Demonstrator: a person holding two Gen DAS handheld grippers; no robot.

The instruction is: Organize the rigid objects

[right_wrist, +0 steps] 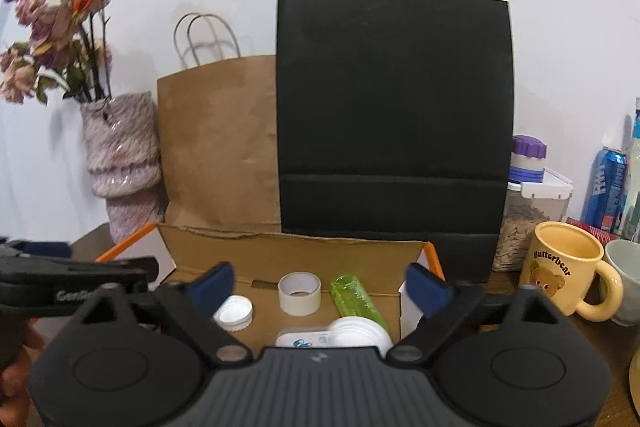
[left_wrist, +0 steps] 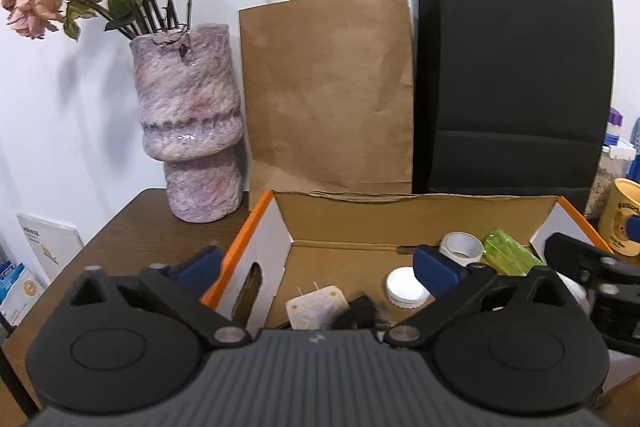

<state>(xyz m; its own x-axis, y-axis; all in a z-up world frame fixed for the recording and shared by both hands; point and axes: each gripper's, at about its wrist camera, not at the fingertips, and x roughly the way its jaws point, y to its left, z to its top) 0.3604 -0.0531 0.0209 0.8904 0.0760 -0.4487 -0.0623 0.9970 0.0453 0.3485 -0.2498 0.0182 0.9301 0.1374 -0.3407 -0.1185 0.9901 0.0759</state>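
Note:
An open cardboard box (left_wrist: 400,215) with orange edges stands on the brown table; it also shows in the right wrist view (right_wrist: 280,247). Inside lie a tape roll (right_wrist: 299,293), a green bottle (right_wrist: 354,297), a white lid (right_wrist: 234,313), white round containers (right_wrist: 356,333), and a white charger plug (left_wrist: 318,307) beside a black item (left_wrist: 358,309). My left gripper (left_wrist: 316,267) is open and empty, above the box's left wall. My right gripper (right_wrist: 318,287) is open and empty, above the box's front.
A pink vase (left_wrist: 192,123) with dried roses stands left of the box. A brown paper bag (left_wrist: 328,91) and a black bag (right_wrist: 394,115) lean on the wall behind. A yellow mug (right_wrist: 568,267), a grey cup, a seed jar (right_wrist: 524,223) and a can (right_wrist: 606,183) stand at the right.

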